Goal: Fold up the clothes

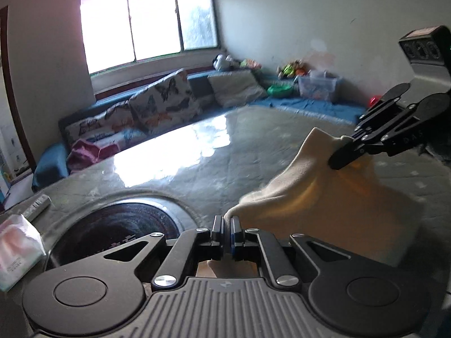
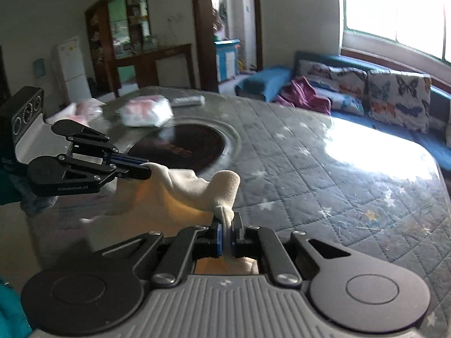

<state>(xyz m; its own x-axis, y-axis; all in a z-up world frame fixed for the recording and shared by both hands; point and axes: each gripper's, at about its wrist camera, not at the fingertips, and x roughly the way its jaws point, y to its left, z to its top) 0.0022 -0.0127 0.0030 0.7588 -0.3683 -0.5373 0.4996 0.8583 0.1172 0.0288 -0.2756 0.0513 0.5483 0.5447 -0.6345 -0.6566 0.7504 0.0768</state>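
Table point(image 1: 174, 169) fills both views: grey quilted star-print cover under a glossy clear sheet, strong window glare on it. Round dark induction hob point(image 1: 118, 225) is set into the top, near the left gripper.

Blue sofa point(image 2: 318, 64) runs under the window with butterfly-print cushions point(image 2: 397, 95) and a magenta cloth point(image 2: 304, 93) bunched on the seat.

Cream garment point(image 1: 324, 202) hangs between the two grippers, held up off the table along its top edge; the lower part drapes toward the near table edge (fabric is motion-blurred, so I can't tell whether its bottom touches the surface).

Left gripper point(image 1: 227, 226): fingers pressed together, pinching one corner of the cream garment. Seen from the right wrist view it sits at the left point(image 2: 143, 170), fabric trailing from its tip.

Right gripper point(image 2: 227, 233): fingers closed on the other corner, a fold of fabric poking up above the pads. From the left wrist view it is at the right point(image 1: 338, 160), clamped on the garment's raised corner.

Tissue pack point(image 1: 17, 250) lies left of the hob, a second soft pack point(image 2: 146, 112) beyond it. Remote control point(image 1: 36, 207) lies flat on the table just beside the tissue pack.
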